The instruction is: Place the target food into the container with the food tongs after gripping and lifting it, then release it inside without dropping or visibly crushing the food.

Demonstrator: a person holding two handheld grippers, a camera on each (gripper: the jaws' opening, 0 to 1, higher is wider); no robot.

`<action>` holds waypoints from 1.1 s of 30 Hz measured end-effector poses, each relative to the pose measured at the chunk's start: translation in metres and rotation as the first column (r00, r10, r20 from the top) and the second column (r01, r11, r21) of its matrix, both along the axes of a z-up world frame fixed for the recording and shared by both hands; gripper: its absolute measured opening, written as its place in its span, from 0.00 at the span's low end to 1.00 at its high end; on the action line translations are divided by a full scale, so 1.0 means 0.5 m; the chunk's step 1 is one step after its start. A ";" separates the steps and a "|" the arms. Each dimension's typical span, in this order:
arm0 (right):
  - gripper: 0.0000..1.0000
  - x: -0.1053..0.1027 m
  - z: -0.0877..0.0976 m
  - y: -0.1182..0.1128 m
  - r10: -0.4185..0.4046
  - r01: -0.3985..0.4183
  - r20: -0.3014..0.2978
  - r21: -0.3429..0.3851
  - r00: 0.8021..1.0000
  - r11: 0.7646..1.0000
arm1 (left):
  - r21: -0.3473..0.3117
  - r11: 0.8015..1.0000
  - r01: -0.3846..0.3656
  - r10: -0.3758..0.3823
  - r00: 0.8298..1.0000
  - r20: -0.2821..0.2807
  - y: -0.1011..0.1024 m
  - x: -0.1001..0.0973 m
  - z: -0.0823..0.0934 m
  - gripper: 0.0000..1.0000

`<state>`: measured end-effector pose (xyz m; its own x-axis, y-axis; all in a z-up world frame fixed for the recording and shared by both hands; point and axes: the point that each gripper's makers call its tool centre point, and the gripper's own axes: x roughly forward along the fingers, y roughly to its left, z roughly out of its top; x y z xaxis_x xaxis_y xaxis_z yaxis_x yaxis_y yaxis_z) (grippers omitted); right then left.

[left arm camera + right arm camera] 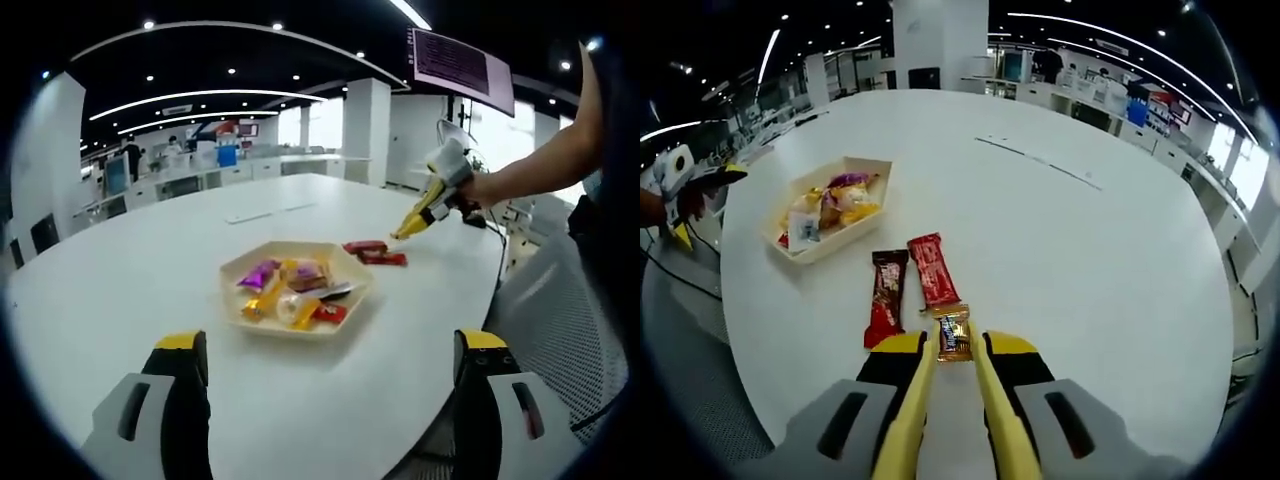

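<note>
A: Candy first. In the left gripper view, the shallow beige hexagonal tray point(236, 270) sits mid-desk on the round white desk point(120, 290), already holding bright wrapped sweets point(290, 290). The left gripper point(325, 375) hangs back on the near side of the tray, jaws spread wide, holding nothing. Beyond the tray, the right gripper point(408, 228) brings yellow tongs down beside two red wrapped bars point(376, 252).

B: And in the right gripper view?

A: The right gripper point(952, 370) drives the slim yellow food tongs point(908, 420), tips narrowed around a small gold-wrapped candy point(953, 335) lying just beyond the red bar point(933, 270) and dark red bar point(886, 296), away from the tray point(872, 222). I'd squeeze gently, only until the wrapper stops slipping, lift straight up, then carry it over the tray's rim before easing off.

B: What's unclear?

A: Whether the tips truly pinch the candy or merely flank it; the wrapper print is unreadable, and the tong tips are partly masked by it.
</note>
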<state>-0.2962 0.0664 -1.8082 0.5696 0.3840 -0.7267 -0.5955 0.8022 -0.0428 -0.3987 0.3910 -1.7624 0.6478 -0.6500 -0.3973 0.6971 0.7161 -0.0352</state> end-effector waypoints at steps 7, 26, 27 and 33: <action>0.21 0.013 0.024 -0.009 0.009 -0.009 0.003 0.007 1.000 1.000 | -0.006 1.000 -0.009 0.009 1.000 0.002 0.003 0.002 0.002 0.99; 0.21 0.061 0.130 -0.034 0.015 -0.012 0.080 -0.029 0.997 0.999 | 0.001 1.000 -0.009 0.009 1.000 0.005 0.004 0.003 0.001 0.99; 0.21 0.062 0.132 -0.032 0.014 -0.012 0.080 -0.028 0.997 1.000 | 0.002 1.000 -0.009 0.009 1.000 0.008 0.004 0.003 0.002 0.99; 0.21 0.065 0.140 -0.025 0.024 -0.021 0.088 -0.036 0.996 0.999 | -0.001 1.000 -0.013 0.013 1.000 0.013 0.004 0.003 0.007 0.99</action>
<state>-0.2636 0.0540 -1.7380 0.6236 0.3726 -0.6872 -0.6058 0.7860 -0.1235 -0.3971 0.3932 -1.7590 0.6611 -0.6421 -0.3880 0.6884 0.7248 -0.0265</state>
